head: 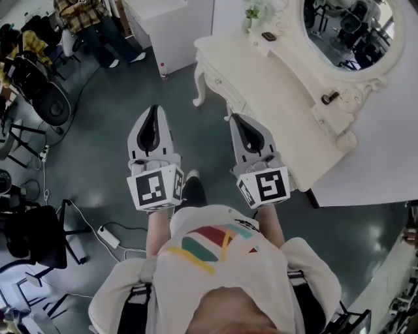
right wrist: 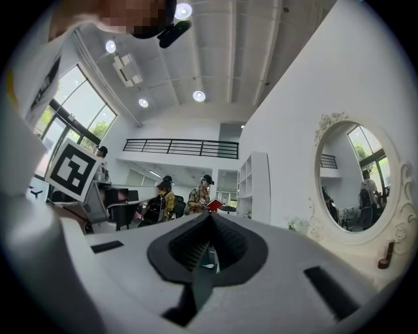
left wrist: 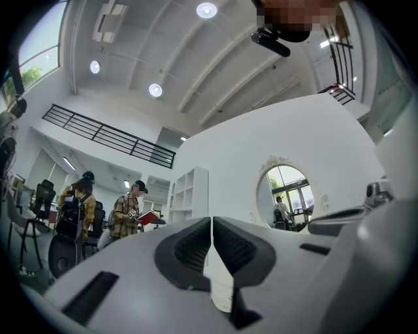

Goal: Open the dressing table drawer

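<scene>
The cream dressing table (head: 274,98) stands at the upper right of the head view, with an oval mirror (head: 349,32) at its back. Its drawer front sits under the near edge and shows only as a thin strip with a small knob (head: 217,81). My left gripper (head: 155,108) is held over the floor, well left of the table, and is shut on nothing. My right gripper (head: 234,118) hovers just off the table's front edge, also shut and empty. The left gripper view shows closed jaws (left wrist: 211,219) below the mirror (left wrist: 286,196). The right gripper view shows closed jaws (right wrist: 210,214).
A small plant (head: 255,10), a dark flat item (head: 268,36) and a dark object (head: 328,98) sit on the tabletop. A white cabinet (head: 170,26) stands behind. People (head: 98,26), office chairs (head: 46,98) and a power strip (head: 108,236) are at the left.
</scene>
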Tool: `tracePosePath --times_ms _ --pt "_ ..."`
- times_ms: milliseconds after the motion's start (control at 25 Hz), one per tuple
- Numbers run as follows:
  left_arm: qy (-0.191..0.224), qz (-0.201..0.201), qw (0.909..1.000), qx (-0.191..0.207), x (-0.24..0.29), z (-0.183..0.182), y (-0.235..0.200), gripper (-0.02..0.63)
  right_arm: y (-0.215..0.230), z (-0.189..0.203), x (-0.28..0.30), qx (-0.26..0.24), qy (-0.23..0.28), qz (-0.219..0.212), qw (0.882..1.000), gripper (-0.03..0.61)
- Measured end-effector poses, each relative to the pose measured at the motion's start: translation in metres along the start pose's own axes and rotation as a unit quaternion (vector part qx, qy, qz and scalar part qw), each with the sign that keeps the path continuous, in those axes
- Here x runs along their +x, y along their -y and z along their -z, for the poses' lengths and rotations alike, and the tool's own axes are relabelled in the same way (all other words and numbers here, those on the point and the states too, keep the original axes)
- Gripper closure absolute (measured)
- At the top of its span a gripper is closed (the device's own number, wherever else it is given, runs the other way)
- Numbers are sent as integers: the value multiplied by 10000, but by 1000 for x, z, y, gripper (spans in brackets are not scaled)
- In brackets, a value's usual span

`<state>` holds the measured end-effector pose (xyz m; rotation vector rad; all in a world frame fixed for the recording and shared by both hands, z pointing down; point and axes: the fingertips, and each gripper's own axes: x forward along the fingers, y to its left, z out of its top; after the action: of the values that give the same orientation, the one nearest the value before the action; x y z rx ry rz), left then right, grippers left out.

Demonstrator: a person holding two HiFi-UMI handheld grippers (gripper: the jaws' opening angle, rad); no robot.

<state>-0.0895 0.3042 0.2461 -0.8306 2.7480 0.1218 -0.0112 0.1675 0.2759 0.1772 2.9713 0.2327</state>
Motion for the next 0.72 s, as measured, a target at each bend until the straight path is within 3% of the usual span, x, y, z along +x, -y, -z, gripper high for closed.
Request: tracePosePath --times_ms 200,520,720 --pt "-172 280 9994 -80 92 6 -20 601 35 -1 79 31 -74 258 9996 578" --pt "-66 869 9962 12 216 15 -32 601 90 3 180 67 -54 786 9969 578" --pt "-525 1178 9916 116 251 51 -29 601 111 29 214 184 -310 963 9947 578"
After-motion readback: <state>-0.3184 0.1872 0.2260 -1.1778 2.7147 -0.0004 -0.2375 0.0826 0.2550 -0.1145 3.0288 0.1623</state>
